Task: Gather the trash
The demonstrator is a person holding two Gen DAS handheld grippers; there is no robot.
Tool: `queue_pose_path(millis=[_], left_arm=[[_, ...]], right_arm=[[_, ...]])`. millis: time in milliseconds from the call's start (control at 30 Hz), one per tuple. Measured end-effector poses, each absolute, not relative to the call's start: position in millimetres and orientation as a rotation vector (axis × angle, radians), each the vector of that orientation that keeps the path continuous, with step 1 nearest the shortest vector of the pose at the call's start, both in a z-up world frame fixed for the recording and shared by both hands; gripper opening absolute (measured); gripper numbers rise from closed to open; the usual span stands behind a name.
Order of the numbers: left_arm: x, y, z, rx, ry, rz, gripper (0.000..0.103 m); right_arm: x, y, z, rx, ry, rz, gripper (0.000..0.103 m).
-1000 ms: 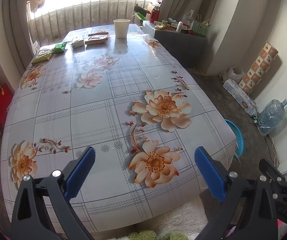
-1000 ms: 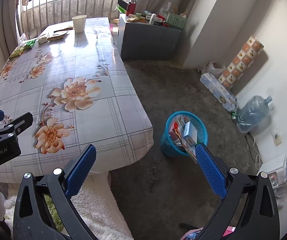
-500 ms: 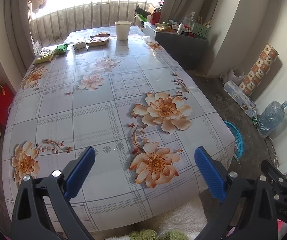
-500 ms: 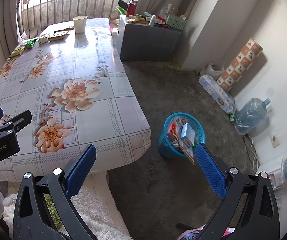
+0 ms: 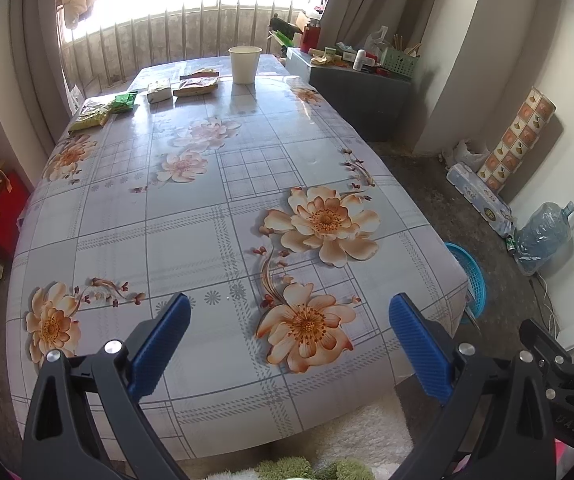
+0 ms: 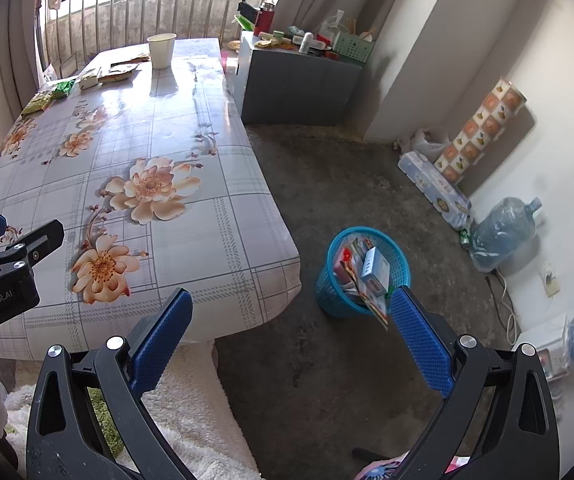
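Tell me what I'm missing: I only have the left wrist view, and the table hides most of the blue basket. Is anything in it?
Observer: Yes. The right wrist view shows the blue basket holding a pale blue box and printed wrappers that stick up past the rim.
Operator: Are the right tongs carrying anything?
Observer: No. The right tongs are open and empty, over the floor between the table corner and the basket.

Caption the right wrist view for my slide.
Open right gripper above floor, blue bin of trash beside floral table.
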State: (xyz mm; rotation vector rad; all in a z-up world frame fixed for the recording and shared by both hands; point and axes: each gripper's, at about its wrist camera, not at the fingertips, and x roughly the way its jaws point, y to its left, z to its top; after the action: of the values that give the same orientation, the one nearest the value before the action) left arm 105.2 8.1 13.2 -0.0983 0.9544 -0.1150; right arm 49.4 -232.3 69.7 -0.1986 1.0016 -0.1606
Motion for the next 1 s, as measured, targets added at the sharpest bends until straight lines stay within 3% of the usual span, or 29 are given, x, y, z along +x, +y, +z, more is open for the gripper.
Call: queue_pose_path(millis=[1000], left_arm=[[102.7, 7.8, 13.1, -0.093, 0.959, -0.121, 0.097]], right_arm=[[51.3, -227.1, 71.3, -0.216, 0.992, -0.136, 0.095]])
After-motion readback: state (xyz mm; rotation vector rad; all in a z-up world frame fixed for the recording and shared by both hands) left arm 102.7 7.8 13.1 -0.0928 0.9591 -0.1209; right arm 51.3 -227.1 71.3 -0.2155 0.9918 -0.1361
